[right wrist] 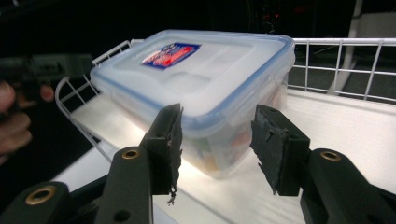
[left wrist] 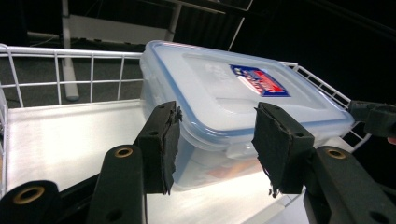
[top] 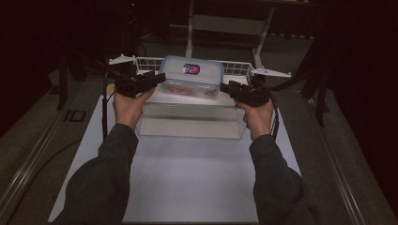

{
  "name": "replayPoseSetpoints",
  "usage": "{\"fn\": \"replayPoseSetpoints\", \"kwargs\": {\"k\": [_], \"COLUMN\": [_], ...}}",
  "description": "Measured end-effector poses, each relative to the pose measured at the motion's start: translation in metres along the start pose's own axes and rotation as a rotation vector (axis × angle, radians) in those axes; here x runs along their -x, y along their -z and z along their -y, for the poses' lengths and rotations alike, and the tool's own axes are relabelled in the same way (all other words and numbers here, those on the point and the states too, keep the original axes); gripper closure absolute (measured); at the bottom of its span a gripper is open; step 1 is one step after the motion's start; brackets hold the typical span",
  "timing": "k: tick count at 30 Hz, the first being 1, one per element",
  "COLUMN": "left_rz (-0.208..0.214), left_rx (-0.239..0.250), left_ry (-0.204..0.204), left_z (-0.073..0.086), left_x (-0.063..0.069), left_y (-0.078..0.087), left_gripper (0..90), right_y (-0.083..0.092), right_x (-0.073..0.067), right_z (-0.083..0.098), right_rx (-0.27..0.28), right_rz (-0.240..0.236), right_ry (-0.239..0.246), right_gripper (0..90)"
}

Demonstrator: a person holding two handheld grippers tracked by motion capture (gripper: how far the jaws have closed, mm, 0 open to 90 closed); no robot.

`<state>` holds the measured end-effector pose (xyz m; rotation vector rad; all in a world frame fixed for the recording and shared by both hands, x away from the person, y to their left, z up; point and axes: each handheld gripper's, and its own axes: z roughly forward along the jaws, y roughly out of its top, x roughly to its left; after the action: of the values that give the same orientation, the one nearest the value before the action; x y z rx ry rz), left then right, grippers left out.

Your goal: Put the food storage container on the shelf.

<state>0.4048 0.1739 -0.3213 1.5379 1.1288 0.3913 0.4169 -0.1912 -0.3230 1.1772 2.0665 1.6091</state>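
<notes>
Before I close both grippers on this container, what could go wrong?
1. Both the left gripper and right gripper are open at opposite corners of the lidded container; uneven closing could twist it.
2. The smooth plastic walls may slip.
3. The white wire basket rim sits close beside it and could snag a gripper.

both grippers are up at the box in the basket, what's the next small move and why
Probably close both on the box's ends. The left hand-held gripper and right hand-held gripper stand open, jaws flanking opposite corners of the lidded plastic container in the wire basket, with gaps still showing, so neither grips it yet.
</notes>
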Motion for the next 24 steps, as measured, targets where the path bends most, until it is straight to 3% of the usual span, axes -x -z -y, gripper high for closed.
{"fn": "replayPoseSetpoints", "kwargs": {"k": [2, 6, 10, 13, 16, 18, 24], "left_rz": [0.010, 0.018, 0.021, 0.005, -0.010, 0.001, -0.004], "left_rx": [-0.001, -0.015, -0.030, -0.038, -0.050, -0.053, -0.035], "left_ry": [-0.023, -0.102, -0.180, -0.248, -0.322, -0.334, -0.316], "left_z": [0.000, 0.002, 0.010, 0.022, 0.036, 0.046, 0.079], "left_x": [0.003, 0.012, 0.019, 0.025, 0.030, 0.029, 0.021], "left_y": [0.005, 0.019, 0.036, 0.049, 0.064, 0.074, 0.105], "left_gripper": [50.2, 50.1, 48.7, 46.1, 45.0, 44.9, 44.5], "right_y": [0.004, 0.016, 0.029, 0.038, 0.046, 0.052, 0.070], "right_x": [-0.004, -0.016, -0.028, -0.034, -0.037, -0.041, -0.054], "right_z": [0.001, 0.002, 0.006, 0.010, 0.018, 0.026, 0.061], "right_rx": [-0.007, -0.044, -0.079, -0.111, -0.132, -0.149, -0.163], "right_rz": [-0.015, -0.014, -0.034, -0.062, -0.056, -0.045, 0.007], "right_ry": [0.034, 0.143, 0.217, 0.239, 0.266, 0.293, 0.375], "right_gripper": [52.4, 52.5, 51.5, 47.7, 45.3, 43.3, 36.4]}}
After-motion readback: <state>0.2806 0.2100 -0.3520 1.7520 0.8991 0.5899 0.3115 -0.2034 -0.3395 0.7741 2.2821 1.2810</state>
